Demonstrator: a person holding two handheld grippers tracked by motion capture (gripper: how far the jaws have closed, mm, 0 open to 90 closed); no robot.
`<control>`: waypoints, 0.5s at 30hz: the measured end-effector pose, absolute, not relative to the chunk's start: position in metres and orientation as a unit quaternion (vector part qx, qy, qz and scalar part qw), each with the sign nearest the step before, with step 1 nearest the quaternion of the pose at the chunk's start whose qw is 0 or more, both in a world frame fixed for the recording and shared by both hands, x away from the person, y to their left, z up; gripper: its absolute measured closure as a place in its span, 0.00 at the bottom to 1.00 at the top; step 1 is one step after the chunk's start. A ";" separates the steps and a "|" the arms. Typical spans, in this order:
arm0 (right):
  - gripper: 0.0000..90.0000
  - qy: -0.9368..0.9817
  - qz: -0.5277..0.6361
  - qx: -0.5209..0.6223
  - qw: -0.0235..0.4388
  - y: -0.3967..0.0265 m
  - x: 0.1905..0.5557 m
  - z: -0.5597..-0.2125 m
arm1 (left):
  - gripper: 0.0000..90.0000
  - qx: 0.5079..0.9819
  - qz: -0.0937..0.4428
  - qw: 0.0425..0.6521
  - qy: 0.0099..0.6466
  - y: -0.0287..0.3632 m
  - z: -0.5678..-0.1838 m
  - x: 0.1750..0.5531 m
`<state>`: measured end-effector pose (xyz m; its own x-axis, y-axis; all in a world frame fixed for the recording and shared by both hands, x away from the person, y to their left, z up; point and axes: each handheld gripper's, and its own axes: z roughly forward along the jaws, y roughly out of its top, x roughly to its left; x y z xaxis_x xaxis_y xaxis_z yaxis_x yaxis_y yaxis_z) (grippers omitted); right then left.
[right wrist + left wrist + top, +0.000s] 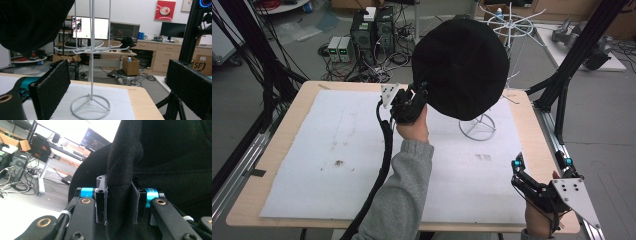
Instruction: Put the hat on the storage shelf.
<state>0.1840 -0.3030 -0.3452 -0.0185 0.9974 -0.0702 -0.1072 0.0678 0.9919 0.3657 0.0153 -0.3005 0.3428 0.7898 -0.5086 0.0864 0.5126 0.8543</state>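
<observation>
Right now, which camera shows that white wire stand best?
The right gripper view: the white wire stand shows from ring base to hooked arms. In the high view the black hat covers most of the stand.

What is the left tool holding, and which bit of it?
The left tool is clamped on the black hat, pinching a fold of fabric at its edge. The right tool holds nothing; its jaws stand open.

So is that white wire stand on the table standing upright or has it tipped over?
Upright. The white wire stand rests its ring base flat on the table mat, with its pole rising straight; the black hat hangs in front of it.
</observation>
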 end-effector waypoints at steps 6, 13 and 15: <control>0.05 0.493 0.515 0.449 0.538 -0.303 0.183 -0.345 | 0.76 0.428 0.245 0.700 0.516 0.014 -0.304 0.367; 0.05 0.493 0.515 0.447 0.540 -0.303 0.183 -0.344 | 0.76 0.428 0.232 0.709 0.510 0.013 -0.309 0.370; 0.05 0.493 0.516 0.446 0.540 -0.302 0.183 -0.344 | 0.75 0.430 0.232 0.710 0.507 0.012 -0.310 0.370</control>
<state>0.1828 -0.3022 -0.3441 -0.0180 0.9972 -0.0721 -0.1178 0.0695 0.9906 0.3699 0.0115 -0.3103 0.3775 0.7665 -0.5196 0.1066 0.5214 0.8466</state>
